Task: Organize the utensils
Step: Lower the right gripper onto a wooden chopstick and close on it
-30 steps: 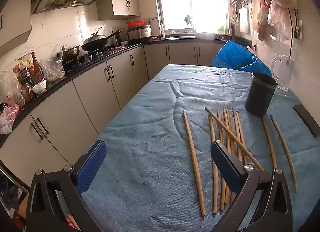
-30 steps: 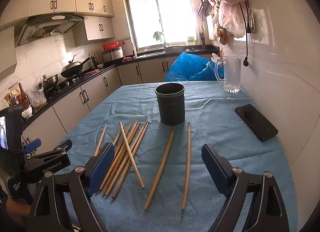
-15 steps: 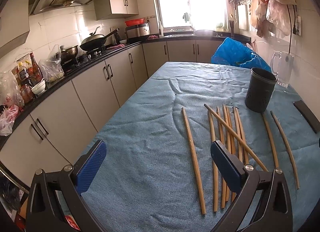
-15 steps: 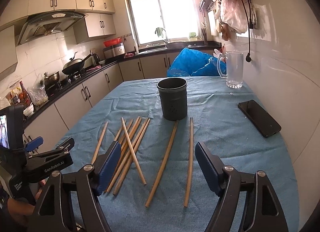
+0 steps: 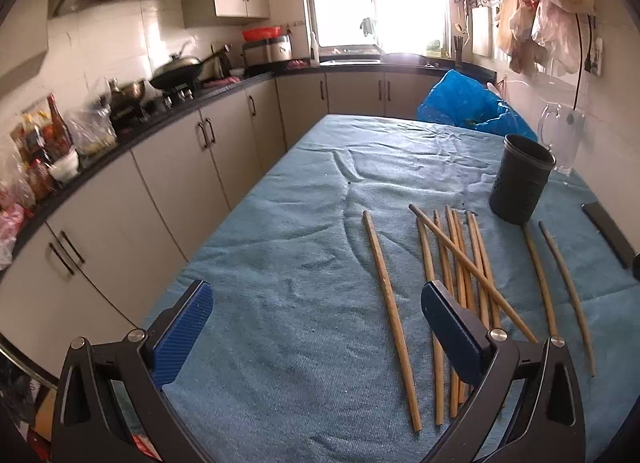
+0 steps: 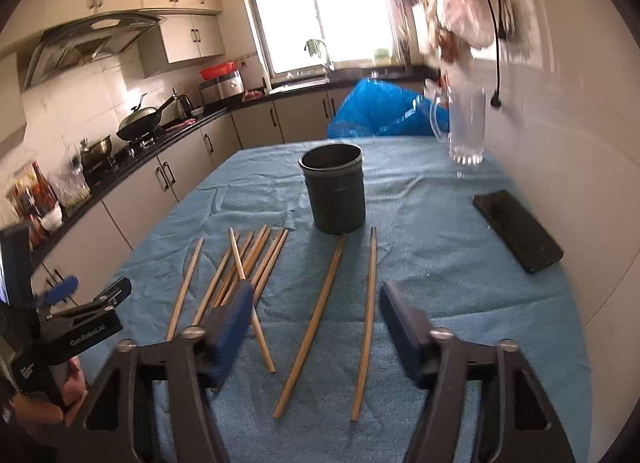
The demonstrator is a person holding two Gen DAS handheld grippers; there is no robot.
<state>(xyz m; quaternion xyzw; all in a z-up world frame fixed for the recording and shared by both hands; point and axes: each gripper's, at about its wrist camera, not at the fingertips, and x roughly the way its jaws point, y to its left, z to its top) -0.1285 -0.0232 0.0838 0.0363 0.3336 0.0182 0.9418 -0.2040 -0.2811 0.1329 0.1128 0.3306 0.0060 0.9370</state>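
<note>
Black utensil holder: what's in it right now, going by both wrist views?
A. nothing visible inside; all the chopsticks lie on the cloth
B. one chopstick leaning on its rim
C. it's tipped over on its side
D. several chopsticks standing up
A. The black utensil holder stands upright with nothing showing above its rim, while the chopsticks all lie flat on the blue cloth in front of it.

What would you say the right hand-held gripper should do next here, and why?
Probably ease down and forward over the pair of chopsticks lying apart from the bundle, then finish closing. The right hand-held gripper is closing with those two sticks framed between its fingers, but the pads press on nothing yet. The black holder stands empty just beyond their tips.
</note>
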